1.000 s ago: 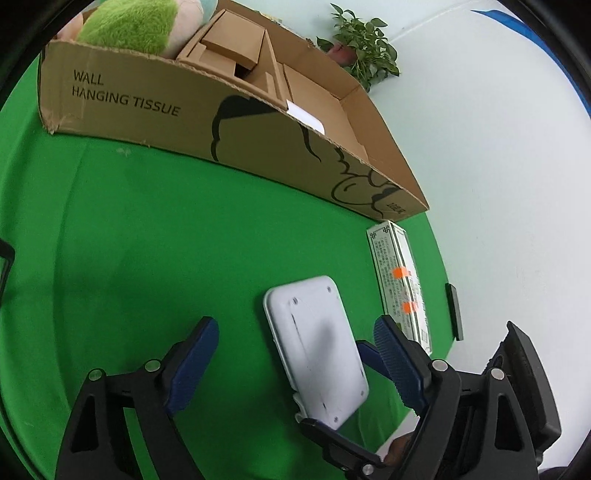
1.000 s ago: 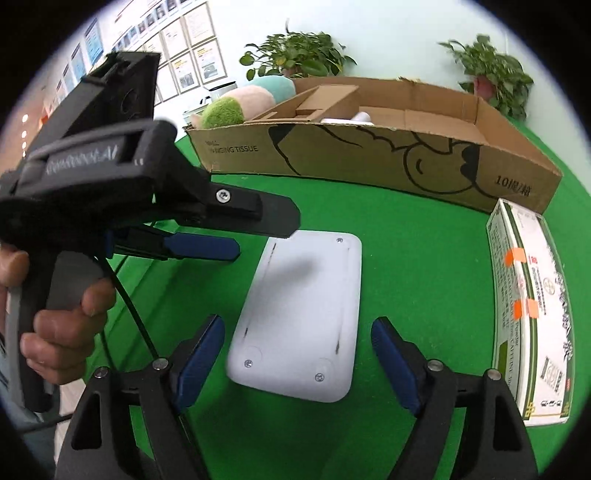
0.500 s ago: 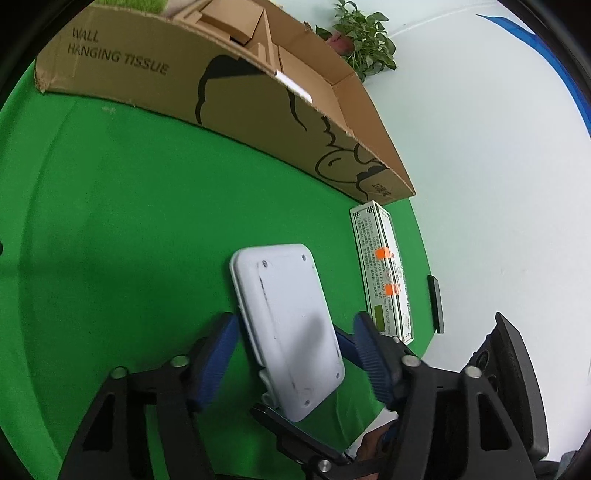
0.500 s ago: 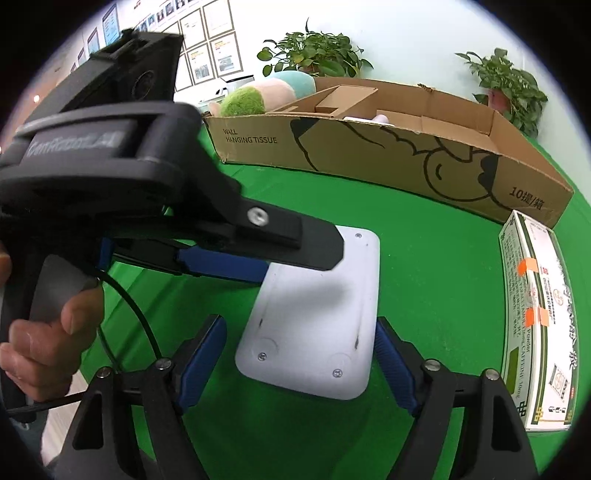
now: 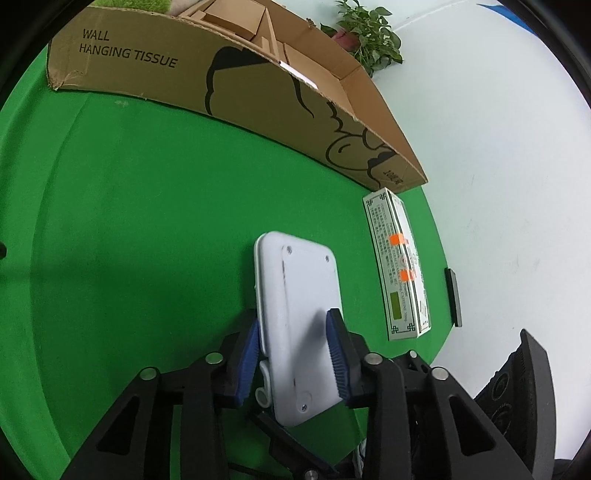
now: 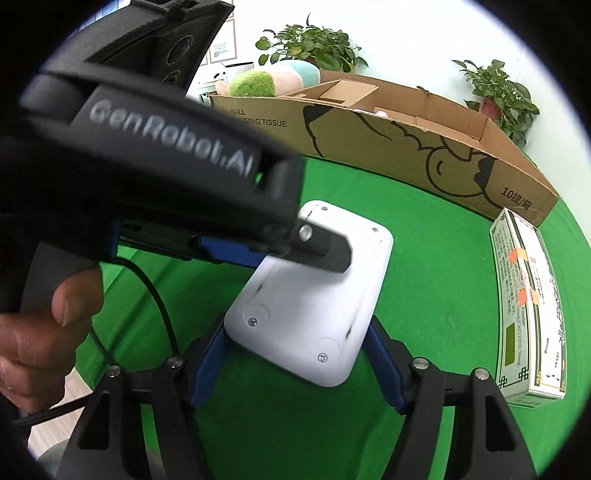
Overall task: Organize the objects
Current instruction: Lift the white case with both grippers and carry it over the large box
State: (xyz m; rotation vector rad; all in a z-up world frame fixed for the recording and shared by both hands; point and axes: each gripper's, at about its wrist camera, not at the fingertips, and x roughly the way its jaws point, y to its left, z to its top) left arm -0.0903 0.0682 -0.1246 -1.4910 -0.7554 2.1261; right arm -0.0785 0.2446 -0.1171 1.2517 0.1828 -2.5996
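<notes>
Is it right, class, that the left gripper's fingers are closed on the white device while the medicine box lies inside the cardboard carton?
Not quite. The left gripper does have its fingers closed on the white device, but the medicine box lies on the green cloth outside the cardboard carton, beside its corner. The left wrist view shows this.

Your flat device (image 5: 299, 310) lies on the table cloth (image 5: 147, 229), near edge between the left gripper (image 5: 295, 354) pads, with the right gripper (image 6: 295, 365) straddling its other end. To its right lies the long carton (image 5: 397, 266), just before the corner of the cardboard box (image 5: 258, 96) that spans the far side. In that box sit smaller boxes (image 5: 236, 18) and a plush toy (image 6: 273, 81), with potted plants (image 6: 310, 48) behind.
</notes>
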